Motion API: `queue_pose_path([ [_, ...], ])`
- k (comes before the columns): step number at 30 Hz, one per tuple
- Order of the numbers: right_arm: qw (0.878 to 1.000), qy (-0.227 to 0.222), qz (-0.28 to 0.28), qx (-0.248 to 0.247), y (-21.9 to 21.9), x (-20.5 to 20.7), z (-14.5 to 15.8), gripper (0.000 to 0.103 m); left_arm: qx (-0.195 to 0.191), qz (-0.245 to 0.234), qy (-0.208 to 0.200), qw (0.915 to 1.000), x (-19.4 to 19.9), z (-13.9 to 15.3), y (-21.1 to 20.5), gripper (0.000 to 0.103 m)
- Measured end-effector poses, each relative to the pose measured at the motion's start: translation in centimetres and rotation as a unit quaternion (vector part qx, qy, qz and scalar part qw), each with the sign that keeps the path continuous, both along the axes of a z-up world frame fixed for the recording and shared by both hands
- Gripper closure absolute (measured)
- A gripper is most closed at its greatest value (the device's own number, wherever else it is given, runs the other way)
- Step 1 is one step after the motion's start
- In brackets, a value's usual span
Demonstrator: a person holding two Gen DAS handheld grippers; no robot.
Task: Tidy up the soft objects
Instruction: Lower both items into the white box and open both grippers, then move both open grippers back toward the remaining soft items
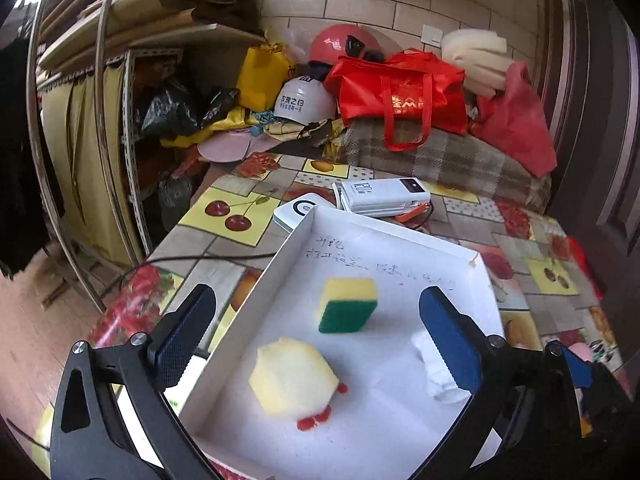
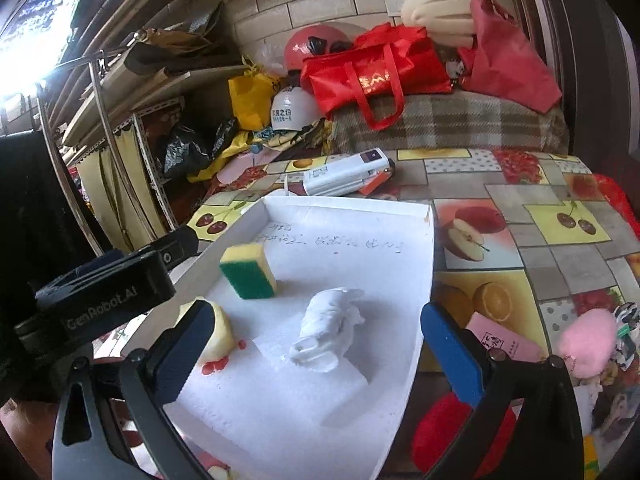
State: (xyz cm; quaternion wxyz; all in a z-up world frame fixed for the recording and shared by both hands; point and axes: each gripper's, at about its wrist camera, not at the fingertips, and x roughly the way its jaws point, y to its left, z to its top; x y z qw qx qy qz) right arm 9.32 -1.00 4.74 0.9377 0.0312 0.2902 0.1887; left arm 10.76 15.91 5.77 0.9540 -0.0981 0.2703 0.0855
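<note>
Jaws of left gripper [image 1: 316, 344] and right gripper [image 2: 316, 350] gape empty; yellow plush [image 1: 294, 378] looks light, squashy: pinch its middle

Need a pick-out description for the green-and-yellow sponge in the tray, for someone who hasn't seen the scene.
On the fruit-print tablecloth sits a shallow white tray with handwriting on its floor. Inside, nearest the handwriting, lies the sponge. It is a rectangular block, yellow with a green face, unlike the crumpled white tissue and the pale yellow toy with red feet beside it.

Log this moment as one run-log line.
left claw open, empty | right claw open, empty | tray: sponge, yellow toy, white cloth
</note>
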Motion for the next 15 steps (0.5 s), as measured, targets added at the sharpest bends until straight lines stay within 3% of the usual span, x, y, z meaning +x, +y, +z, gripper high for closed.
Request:
queue_pose_path([
  [8, 1.000, -0.024, -0.004, 0.007, -0.5, -1.4, 0.9, 0.000, -0.012, 0.035, -0.034, 0.9987, -4.5, 0.8, 0.4, 0.000],
  [15, 0.999, -0.033, -0.021, 0.036, -4.2, -3.2, 1.9, 0.000, -0.021, -0.006, -0.032, 0.9992, -6.4, 1.5, -0.1, 0.000],
])
